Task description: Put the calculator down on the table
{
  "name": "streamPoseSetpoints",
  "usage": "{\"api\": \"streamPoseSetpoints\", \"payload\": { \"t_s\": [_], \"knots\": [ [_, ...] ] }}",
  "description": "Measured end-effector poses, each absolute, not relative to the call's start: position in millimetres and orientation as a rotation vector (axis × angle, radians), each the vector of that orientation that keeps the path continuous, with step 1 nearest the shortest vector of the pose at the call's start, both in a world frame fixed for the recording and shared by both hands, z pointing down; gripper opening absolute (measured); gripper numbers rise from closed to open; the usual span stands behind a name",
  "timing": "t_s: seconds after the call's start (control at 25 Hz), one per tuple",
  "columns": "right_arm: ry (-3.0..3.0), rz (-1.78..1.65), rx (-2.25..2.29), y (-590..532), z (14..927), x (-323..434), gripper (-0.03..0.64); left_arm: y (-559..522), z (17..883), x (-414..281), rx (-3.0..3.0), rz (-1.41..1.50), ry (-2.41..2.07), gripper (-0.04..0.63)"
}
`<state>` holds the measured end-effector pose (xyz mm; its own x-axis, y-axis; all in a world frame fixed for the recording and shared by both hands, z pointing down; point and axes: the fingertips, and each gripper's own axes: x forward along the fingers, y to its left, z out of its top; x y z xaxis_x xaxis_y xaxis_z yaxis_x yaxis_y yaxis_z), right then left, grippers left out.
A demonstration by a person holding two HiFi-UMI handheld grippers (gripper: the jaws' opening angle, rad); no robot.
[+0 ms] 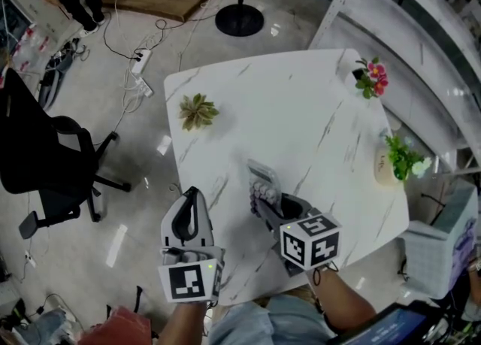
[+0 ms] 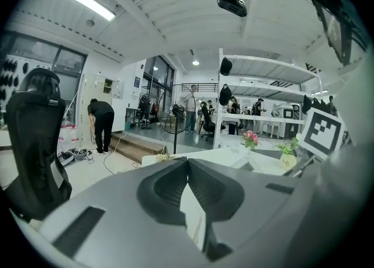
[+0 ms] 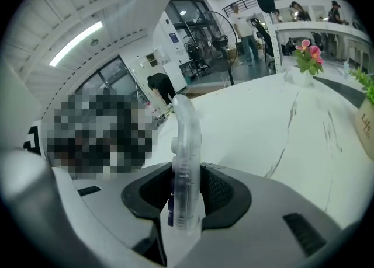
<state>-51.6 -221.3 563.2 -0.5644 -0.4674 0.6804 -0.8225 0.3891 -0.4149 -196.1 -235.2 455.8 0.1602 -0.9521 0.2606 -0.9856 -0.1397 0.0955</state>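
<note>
A pale, translucent calculator [image 1: 262, 180] is held above the near part of the white marble table [image 1: 301, 110]. My right gripper [image 1: 264, 202] is shut on its near end. In the right gripper view the calculator [image 3: 186, 138] stands edge-on between the dark pads [image 3: 219, 194], its far end out over the tabletop. My left gripper [image 1: 191, 197] hangs off the table's near left edge, with its jaws shut and nothing between them. The left gripper view has the gripper [image 2: 187, 164] pointing across the table.
On the table stand a small succulent [image 1: 198, 111] at the far left, pink flowers [image 1: 373, 77] at the far right and a green plant in a pot [image 1: 397, 161] on the right edge. A black office chair [image 1: 45, 163] stands left, white shelving [image 1: 421, 28] right.
</note>
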Motion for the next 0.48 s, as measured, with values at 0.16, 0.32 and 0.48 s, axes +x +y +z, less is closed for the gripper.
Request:
{"api": "streamPoseSetpoints", "payload": {
  "t_s": [0.16,0.32,0.48],
  "knots": [
    [-2.172,1.134,1.079,-231,567,-51,0.147,-242,456,-196,2.176,0.198,-1.886,0.008],
    [-2.166,1.218,1.063,-242,571,-50,0.149,-248,458,-197,2.158,0.205,-1.893,0.008],
    [-2.168,1.291,1.067,-254,576,-50,0.149,-250,464,-199,2.135,0.224,-1.895,0.008]
  ]
}}
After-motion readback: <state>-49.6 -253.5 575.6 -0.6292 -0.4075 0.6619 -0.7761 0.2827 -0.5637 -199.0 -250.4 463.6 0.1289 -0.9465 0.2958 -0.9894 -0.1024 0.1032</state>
